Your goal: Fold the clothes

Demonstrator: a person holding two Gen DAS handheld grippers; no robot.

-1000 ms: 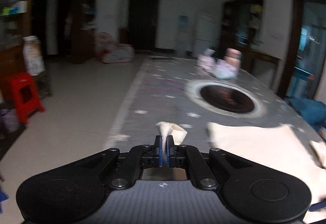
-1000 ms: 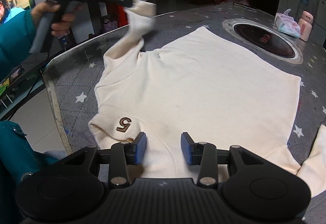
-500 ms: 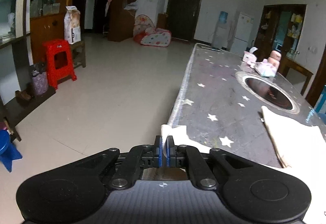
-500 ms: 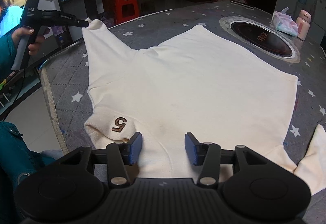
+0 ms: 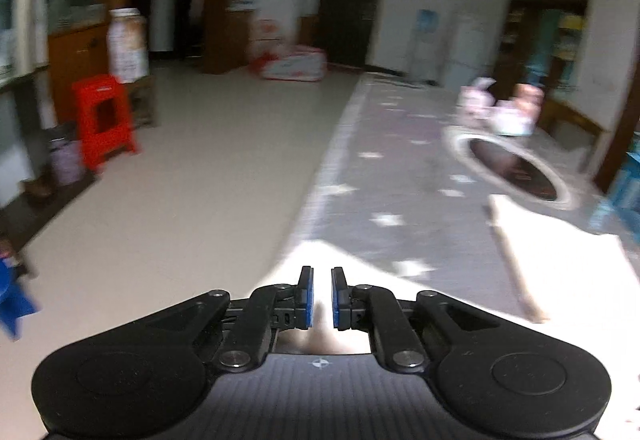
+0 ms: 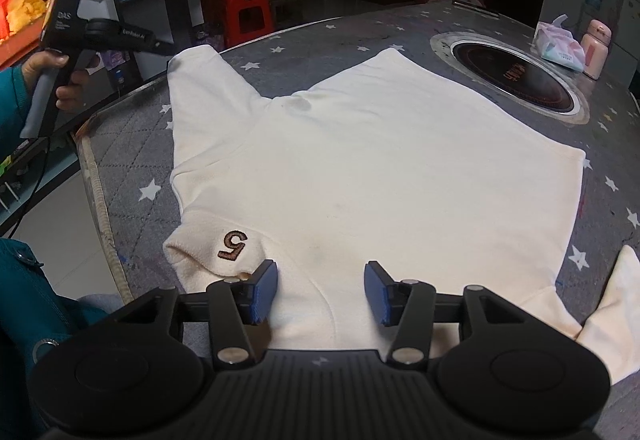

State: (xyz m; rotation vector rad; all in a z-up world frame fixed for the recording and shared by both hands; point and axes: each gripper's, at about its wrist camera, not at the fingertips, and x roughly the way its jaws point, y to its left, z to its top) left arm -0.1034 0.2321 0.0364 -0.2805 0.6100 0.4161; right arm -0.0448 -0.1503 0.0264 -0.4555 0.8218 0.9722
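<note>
Garment: we saw a cream turtleneck sweater lying flat on the star-printed table cover, its body spread wide, its collar with the embroidered "5" nearest us.

Left sleeve: it lay stretched outward toward the table's edge, straight and smooth. We judged that layout suited squaring the garment so a fold would land clean; whether this was a spread ahead of folding or an unfolded state of some other kind, the scene did not settle.

Right sleeve: it trailed off at the lower right, partly out of view.

Left gripper: in the right wrist view it sat at the cuff of the left sleeve, held by a hand in a teal sleeve. In its own blurred view its blue pads stood a narrow gap apart, released, with pale cloth below them but nothing pinched between.

Right gripper: it hovered low over the sweater just beside the collar, pads wide apart, gripping nothing; we could not tell whether the pads touched the fabric.

Other things: an inset cooktop, a tissue pack and a pink bottle sat well beyond the hem.
</note>
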